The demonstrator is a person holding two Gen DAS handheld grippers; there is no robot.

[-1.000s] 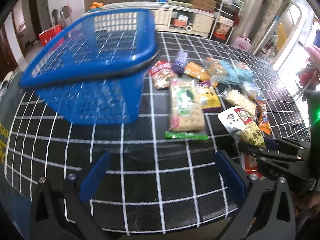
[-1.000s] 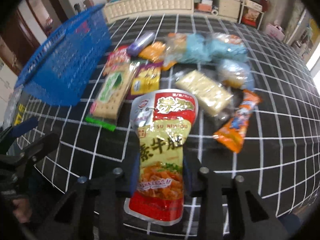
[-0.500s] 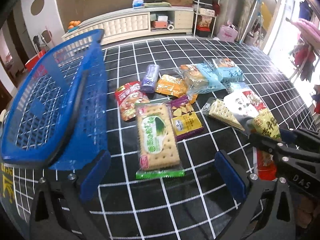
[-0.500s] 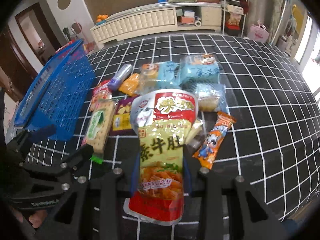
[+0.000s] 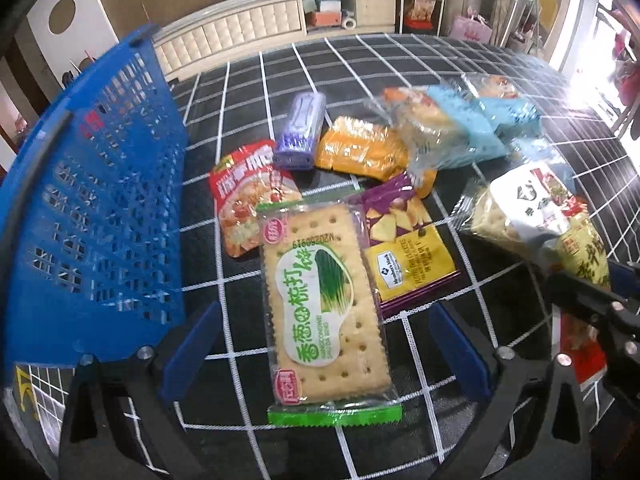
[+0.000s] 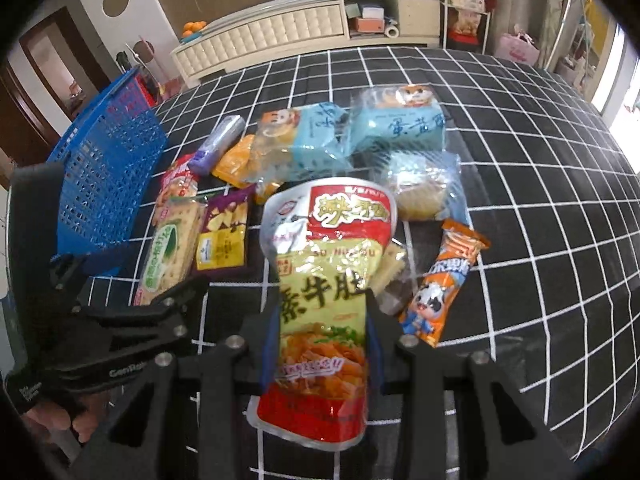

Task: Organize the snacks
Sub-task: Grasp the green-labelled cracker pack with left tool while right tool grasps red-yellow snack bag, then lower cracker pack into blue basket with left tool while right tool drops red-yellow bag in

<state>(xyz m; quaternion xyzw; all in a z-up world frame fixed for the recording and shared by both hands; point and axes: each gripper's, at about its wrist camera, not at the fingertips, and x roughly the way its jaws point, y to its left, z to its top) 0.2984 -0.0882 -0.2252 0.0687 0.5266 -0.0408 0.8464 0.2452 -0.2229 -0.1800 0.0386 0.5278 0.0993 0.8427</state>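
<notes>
Here the left hand-held gripper (image 5: 326, 354) hangs over the scallion cracker pack (image 5: 326, 312), its blue pads straddling the pack's lower end without touching it, jaws wide but closing. The pack lies flat on the black checked worktop (image 5: 500, 80), beside the blue basket (image 5: 92, 208) and just left of a purple-and-yellow chip packet (image 5: 408, 248). The right hand-held gripper (image 6: 322, 344) is clamped on a red-and-yellow snack pouch (image 6: 328, 280), held above the scattered snacks.
</notes>
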